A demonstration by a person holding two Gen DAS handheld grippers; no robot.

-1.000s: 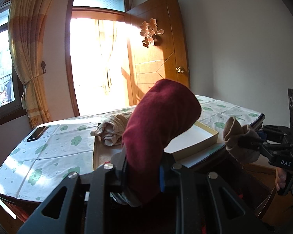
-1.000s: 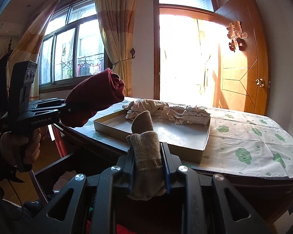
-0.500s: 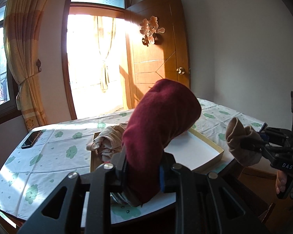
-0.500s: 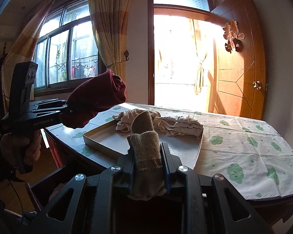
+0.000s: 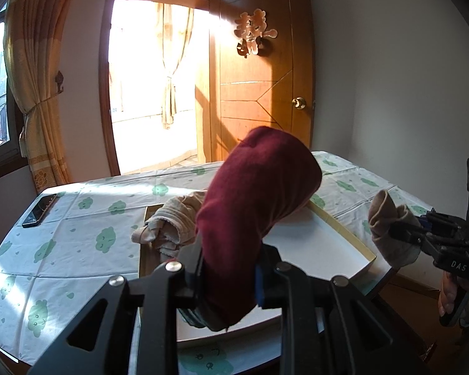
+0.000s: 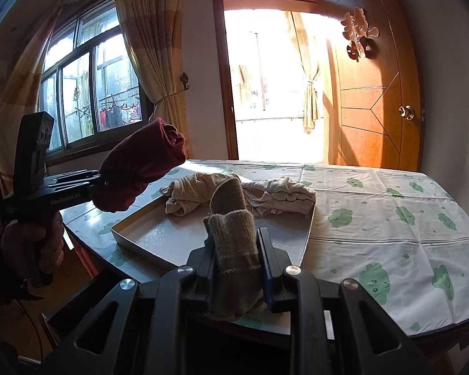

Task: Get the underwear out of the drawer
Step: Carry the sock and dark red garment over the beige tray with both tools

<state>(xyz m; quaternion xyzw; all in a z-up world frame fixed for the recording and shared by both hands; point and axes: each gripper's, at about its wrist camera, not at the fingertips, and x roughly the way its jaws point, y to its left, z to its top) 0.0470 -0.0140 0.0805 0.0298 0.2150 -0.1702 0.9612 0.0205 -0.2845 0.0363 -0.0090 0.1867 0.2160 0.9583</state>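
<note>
Two tools are in the air near the shallow tray [image 6: 147, 240], and each one grasps a garment. The left tool [image 5: 226, 276] is clenched on a dark red rolled garment [image 5: 259, 193], which rises and bends over the tray. The right tool [image 6: 236, 254] is clenched on a beige knitted garment [image 6: 231, 234]; its upper end stands up in front of the tray. In the left wrist view the right tool [image 5: 422, 232] appears at the right of the tray, off the edge of the bench [image 5: 78, 234], with the beige garment [image 5: 389, 228] in its fingers. In the right wrist view the left tool [image 6: 98, 184] is at the left of the tray, with the red garment [image 6: 140, 172] held above the tray's left corner.

Inside the tray, at its far side, lie crumpled beige clothes [image 6: 240, 195]. The bench carries a white cloth with green prints. A dark phone [image 5: 40, 210] lies far to the left of the tray, near the bench edge. Behind the tray is a bright open doorway [image 6: 272, 87] with a wooden door [image 6: 378, 93], and a curtain [image 5: 34, 93] hangs to the left.

The red garment hides much of the tray in the left wrist view, and the beige one covers part of the clothes in the right wrist view. The drawer I cannot make out; the area under the bench is dark.
</note>
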